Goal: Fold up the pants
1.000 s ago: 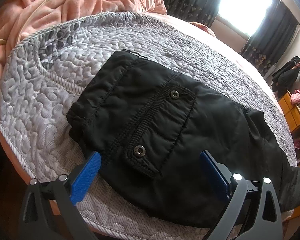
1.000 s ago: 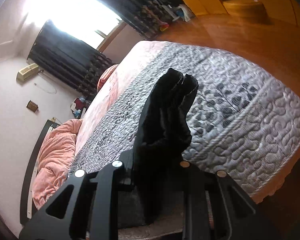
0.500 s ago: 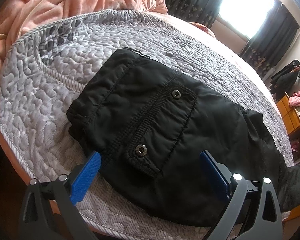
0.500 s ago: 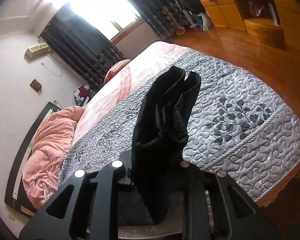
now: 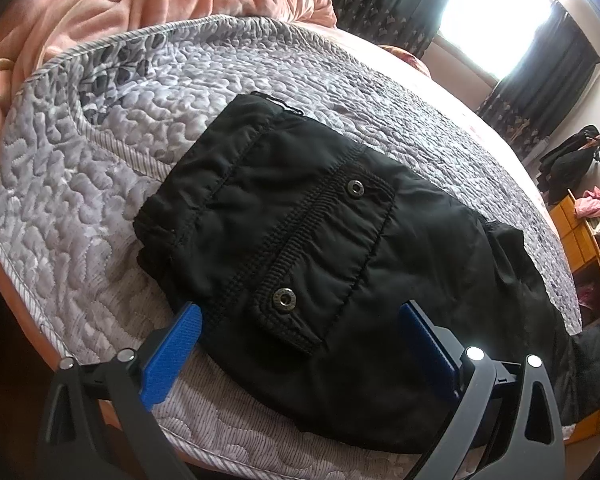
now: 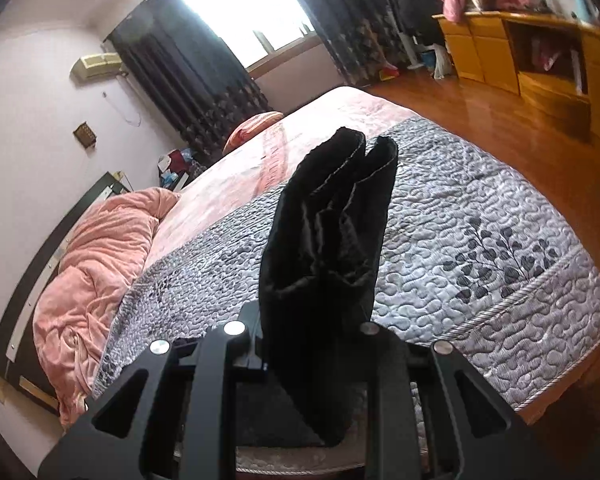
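Note:
Black pants lie on the grey quilted bedspread, waistband to the left, a snap-button pocket flap facing up. My left gripper is open, its blue pads either side of the pants' near edge, holding nothing. My right gripper is shut on the pants' leg ends, which stand up bunched between its jaws, lifted above the bed.
A pink blanket is heaped at the head of the bed. Wooden floor and a yellow wooden cabinet lie beyond the bed's far side. Dark curtains frame a bright window.
My right gripper has lifted and swung with the pant legs in it, so more of the room and bed shows. My left gripper has barely moved.

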Demonstrator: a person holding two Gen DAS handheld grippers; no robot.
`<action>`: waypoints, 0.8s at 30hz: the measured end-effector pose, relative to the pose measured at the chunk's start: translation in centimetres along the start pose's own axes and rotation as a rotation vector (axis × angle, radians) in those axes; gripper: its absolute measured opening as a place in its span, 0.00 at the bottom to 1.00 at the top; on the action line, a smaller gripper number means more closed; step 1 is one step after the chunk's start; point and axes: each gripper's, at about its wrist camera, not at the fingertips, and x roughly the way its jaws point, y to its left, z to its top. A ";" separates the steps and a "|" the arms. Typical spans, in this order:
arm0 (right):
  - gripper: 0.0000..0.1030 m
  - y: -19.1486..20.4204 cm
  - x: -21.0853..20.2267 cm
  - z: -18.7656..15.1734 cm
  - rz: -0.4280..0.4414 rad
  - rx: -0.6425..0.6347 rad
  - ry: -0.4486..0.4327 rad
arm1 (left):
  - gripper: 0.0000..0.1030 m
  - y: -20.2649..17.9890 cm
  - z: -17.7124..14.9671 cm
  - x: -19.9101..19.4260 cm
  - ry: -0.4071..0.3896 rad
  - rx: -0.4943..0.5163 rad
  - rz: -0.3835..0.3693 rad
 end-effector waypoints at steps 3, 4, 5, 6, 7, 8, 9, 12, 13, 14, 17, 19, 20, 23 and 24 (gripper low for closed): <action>0.20 1.7 0.1 -0.1 -0.009 -0.042 -0.001 | 0.96 0.1 0.0 0.0 0.000 -0.004 -0.004; 0.20 2.2 0.0 -0.1 -0.012 -0.053 -0.001 | 0.96 0.1 0.0 0.0 0.000 -0.005 -0.005; 0.19 2.8 0.1 -0.2 -0.019 -0.066 0.000 | 0.96 0.1 0.0 0.0 0.000 -0.004 -0.005; 0.19 3.2 0.1 -0.3 -0.027 -0.074 0.002 | 0.96 0.1 0.0 -0.1 0.000 -0.006 -0.007; 0.19 3.6 0.2 -0.3 -0.035 -0.079 0.005 | 0.96 0.1 0.0 -0.1 0.000 -0.007 -0.009; 0.19 3.9 0.3 -0.4 -0.040 -0.082 0.008 | 0.96 0.1 0.0 -0.1 0.000 -0.008 -0.010; 0.19 4.1 0.3 -0.4 -0.041 -0.085 0.009 | 0.96 0.2 0.0 -0.1 0.000 -0.009 -0.012; 0.19 5.2 0.4 -0.7 -0.052 -0.104 0.003 | 0.96 0.2 0.0 -0.1 0.002 -0.008 -0.011; 0.18 5.4 0.4 -0.7 -0.053 -0.106 0.002 | 0.96 0.2 0.0 -0.1 0.004 -0.008 -0.011; 0.18 5.8 0.5 -0.8 -0.058 -0.111 -0.001 | 0.96 0.2 0.0 0.0 0.006 -0.008 -0.010; 0.18 6.8 0.6 -1.0 -0.079 -0.131 -0.007 | 0.96 0.2 -0.1 0.0 0.009 -0.007 -0.008; 0.17 7.4 0.6 -1.1 -0.090 -0.142 -0.010 | 0.96 0.2 0.0 0.1 0.010 -0.007 -0.007; 0.17 7.8 0.6 -1.1 -0.091 -0.148 -0.013 | 0.96 0.2 0.0 0.1 0.010 -0.007 -0.008; 0.17 8.5 0.4 -1.2 -0.092 -0.161 -0.037 | 0.96 0.1 0.0 0.2 0.017 -0.003 -0.003; 0.17 8.7 0.3 -1.2 -0.095 -0.167 -0.044 | 0.96 0.1 0.1 0.3 0.020 0.001 -0.001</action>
